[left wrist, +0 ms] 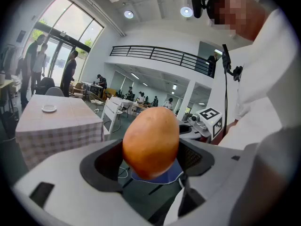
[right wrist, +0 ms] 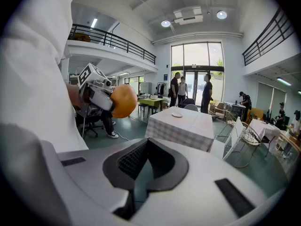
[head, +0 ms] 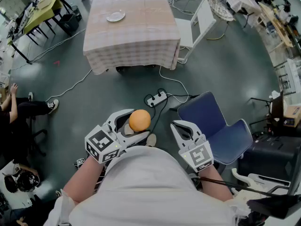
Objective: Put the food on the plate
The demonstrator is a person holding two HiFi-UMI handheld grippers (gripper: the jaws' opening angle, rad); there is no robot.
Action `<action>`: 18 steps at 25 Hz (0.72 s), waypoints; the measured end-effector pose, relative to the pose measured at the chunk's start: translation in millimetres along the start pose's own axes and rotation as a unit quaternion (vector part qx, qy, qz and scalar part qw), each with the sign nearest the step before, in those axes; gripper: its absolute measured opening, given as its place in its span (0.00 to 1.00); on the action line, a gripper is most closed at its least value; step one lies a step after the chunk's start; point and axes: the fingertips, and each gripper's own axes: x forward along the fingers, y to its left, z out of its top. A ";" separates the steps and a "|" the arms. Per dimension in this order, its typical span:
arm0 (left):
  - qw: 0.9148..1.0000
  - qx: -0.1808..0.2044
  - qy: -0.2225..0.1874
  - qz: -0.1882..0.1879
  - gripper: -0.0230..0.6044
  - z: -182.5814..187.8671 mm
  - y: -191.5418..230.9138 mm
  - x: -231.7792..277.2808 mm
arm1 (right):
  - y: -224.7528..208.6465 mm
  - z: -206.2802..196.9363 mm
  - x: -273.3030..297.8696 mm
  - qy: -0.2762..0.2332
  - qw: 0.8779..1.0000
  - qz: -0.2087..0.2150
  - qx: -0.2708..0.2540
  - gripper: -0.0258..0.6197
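Observation:
A round orange-brown piece of food (head: 139, 120) sits between the jaws of my left gripper (head: 133, 126), which is shut on it; close up, the food (left wrist: 151, 142) fills the gap between the dark pads. My right gripper (head: 181, 126) hangs beside it at the right, shut with nothing in it (right wrist: 141, 173). From there the food (right wrist: 123, 100) shows at the left. The small white plate (head: 115, 16) lies on a table with a checked cloth (head: 136, 36) far ahead across the floor, well away from both grippers. The plate (left wrist: 49, 108) looks bare.
A blue chair (head: 214, 126) stands just right of my right gripper. A power strip (head: 156, 98) with cables lies on the floor ahead. A white chair (head: 195, 25) stands by the table's right side. A seated person's legs (head: 28, 108) are at the left; more people stand by the far windows (right wrist: 190, 91).

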 end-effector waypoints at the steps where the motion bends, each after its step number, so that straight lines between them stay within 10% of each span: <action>1: 1.000 0.000 0.001 0.005 0.62 -0.5 2.2 0.3 | -1.2 3.2 0.6 0.001 1.000 0.002 -0.005 0.06; 18: 0.999 -0.021 -0.008 0.027 0.62 17.4 94.7 16.5 | -50.6 23.0 76.2 0.017 0.999 0.029 -0.009 0.07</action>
